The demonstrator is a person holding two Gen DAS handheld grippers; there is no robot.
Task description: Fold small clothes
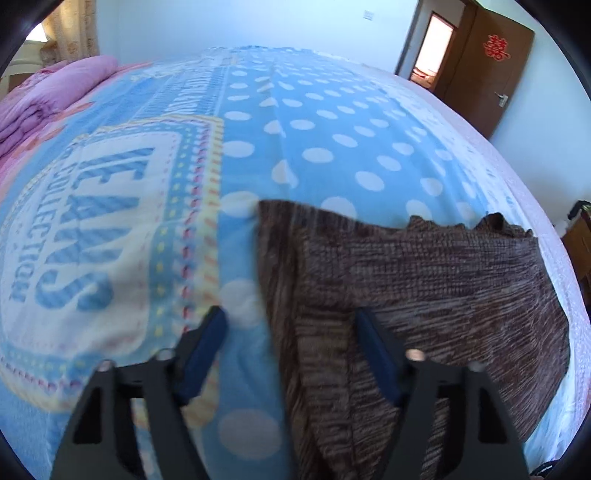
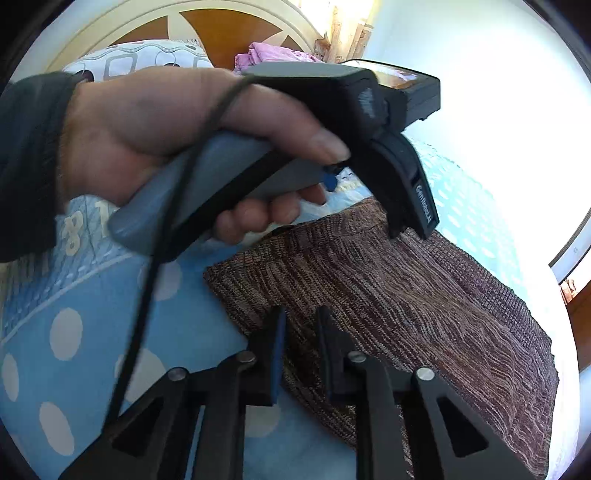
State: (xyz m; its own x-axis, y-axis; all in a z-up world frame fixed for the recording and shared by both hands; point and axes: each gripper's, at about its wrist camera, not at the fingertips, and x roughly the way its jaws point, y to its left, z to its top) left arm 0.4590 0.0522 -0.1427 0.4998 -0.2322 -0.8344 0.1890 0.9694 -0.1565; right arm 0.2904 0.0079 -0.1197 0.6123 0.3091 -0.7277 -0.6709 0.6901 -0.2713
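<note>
A brown knitted garment [image 1: 424,280] lies flat on the blue polka-dot blanket [image 1: 325,129]. My left gripper [image 1: 291,321] is open and hovers over the garment's left edge, one finger over the blanket, the other over the cloth. In the right wrist view the same garment [image 2: 406,295] spreads to the right. My right gripper [image 2: 301,321] stands with a narrow gap between its fingers above the garment's near edge, holding nothing. The left gripper body [image 2: 369,122], held in a hand [image 2: 147,125], points down at the garment's far edge.
A folded pink quilt [image 1: 48,96] lies at the far left of the bed. A brown door [image 1: 484,70] stands open at the back right. A headboard [image 2: 207,26] and a pillow [image 2: 140,55] are behind the hand. A dark cable [image 2: 155,258] hangs from the left gripper.
</note>
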